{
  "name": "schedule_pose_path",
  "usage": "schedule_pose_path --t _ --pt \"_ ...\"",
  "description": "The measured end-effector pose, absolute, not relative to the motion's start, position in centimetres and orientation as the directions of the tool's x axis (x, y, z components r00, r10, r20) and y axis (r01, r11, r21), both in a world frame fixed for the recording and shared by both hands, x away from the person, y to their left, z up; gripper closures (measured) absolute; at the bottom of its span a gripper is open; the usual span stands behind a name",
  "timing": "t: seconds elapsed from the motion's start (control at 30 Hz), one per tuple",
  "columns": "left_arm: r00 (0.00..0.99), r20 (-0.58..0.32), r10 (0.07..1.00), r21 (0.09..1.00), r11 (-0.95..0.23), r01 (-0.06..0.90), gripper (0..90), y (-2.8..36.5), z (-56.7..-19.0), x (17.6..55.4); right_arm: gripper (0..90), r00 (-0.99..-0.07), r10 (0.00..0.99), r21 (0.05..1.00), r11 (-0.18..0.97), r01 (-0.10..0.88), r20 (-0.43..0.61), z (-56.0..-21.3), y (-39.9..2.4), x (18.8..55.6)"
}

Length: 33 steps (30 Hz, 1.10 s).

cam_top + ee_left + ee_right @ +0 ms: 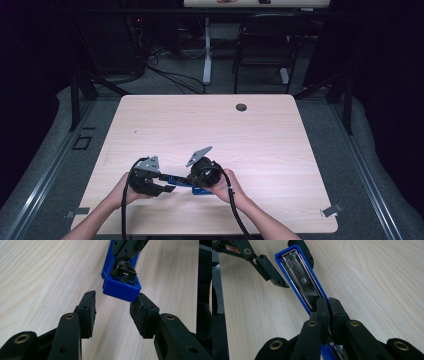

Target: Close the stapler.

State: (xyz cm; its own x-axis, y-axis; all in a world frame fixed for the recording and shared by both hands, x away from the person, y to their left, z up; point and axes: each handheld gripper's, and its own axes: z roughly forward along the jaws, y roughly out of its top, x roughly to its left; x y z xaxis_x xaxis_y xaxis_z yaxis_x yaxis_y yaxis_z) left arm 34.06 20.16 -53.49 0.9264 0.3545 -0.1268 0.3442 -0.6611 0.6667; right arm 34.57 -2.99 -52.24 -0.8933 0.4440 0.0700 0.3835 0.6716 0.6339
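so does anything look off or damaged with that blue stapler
No damage shows. The blue stapler lies on the table opened up, its metal staple channel bare. The right gripper is shut at its middle, while the left gripper is open at its front end.

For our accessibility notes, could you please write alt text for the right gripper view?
The right gripper is shut on a blue stapler lying open on a pale wooden table, its metal channel showing. The left gripper straddles its far end, open.

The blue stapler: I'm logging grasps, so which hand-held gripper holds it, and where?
The right hand-held gripper pinches the blue stapler at its metal magazine.
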Motion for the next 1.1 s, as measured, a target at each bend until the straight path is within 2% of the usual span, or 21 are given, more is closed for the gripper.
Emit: schedule_pose_path --t 0.37,0.73,0.87,1.0,1.1 --pt "0.935 -0.072 0.348 0.741 -0.609 0.284 67.7 19.5 -52.9 33.6 88.7 -0.894 0.446 0.658 0.661 0.361 0.043 -51.4 -3.6 34.3" --pt "0.928 -0.052 0.368 0.779 -0.567 0.269 66.7 18.2 -52.4 33.2 89.3 -0.876 0.483 0.654 0.655 0.378 0.022 -50.2 -5.2 34.0" --pt "0.924 -0.050 0.378 0.789 -0.553 0.269 65.0 16.6 -52.2 32.8 90.0 -0.847 0.530 0.656 0.624 0.424 0.043 -50.0 -6.2 33.9" --pt "0.923 -0.010 0.385 0.784 -0.570 0.246 61.4 14.9 -52.0 32.4 90.0 -0.839 0.542 0.648 0.622 0.440 0.050 -50.0 -6.6 33.9" --pt "0.918 -0.010 0.397 0.786 -0.564 0.252 62.6 14.5 -52.1 32.4 90.0 -0.830 0.555 0.644 0.618 0.451 0.047 -49.9 -6.7 33.8"
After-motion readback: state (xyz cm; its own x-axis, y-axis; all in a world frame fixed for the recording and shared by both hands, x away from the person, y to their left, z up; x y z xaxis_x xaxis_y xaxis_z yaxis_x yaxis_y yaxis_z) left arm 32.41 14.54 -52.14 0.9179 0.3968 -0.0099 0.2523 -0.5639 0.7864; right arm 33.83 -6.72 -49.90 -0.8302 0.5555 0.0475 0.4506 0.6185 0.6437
